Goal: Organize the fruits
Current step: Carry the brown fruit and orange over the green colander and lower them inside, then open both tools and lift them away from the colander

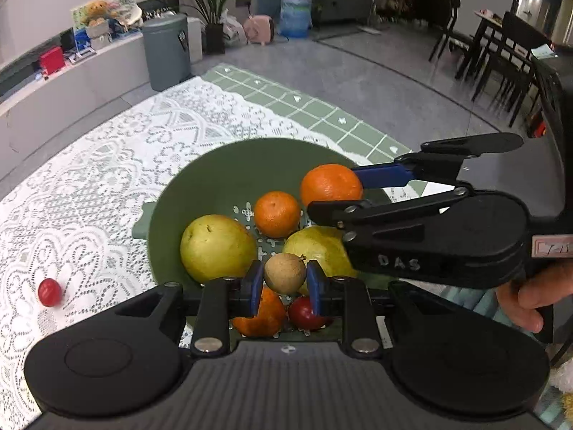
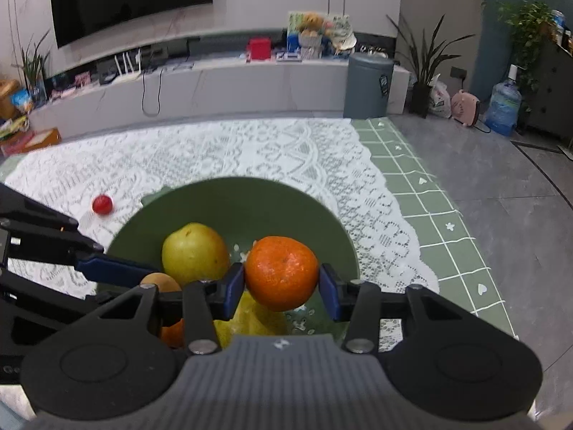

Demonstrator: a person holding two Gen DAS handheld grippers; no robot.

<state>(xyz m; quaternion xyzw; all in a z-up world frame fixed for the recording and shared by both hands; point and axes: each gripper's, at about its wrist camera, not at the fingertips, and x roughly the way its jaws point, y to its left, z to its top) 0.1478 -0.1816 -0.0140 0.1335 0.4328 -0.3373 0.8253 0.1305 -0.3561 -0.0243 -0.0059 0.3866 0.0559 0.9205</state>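
Note:
A green colander bowl (image 1: 215, 179) stands on the lace cloth and holds two yellow-green pears (image 1: 216, 249), tangerines (image 1: 276, 213) and a small red fruit (image 1: 304, 313). My left gripper (image 1: 284, 285) is shut on a small tan longan (image 1: 284, 274), held just above the fruit in the bowl. My right gripper (image 2: 281, 286) is shut on a tangerine (image 2: 281, 272), held over the bowl (image 2: 232, 200). In the left wrist view the right gripper (image 1: 335, 193) comes in from the right with that tangerine (image 1: 329, 184). A red cherry tomato (image 1: 49, 292) lies on the cloth, left of the bowl.
The white lace cloth (image 2: 215, 154) covers a green checked tablecloth (image 2: 429, 208), whose edge drops to the grey floor on the right. A person's hand (image 1: 530, 304) holds the right gripper. A grey bin (image 2: 369, 84) and a low TV bench stand behind the table.

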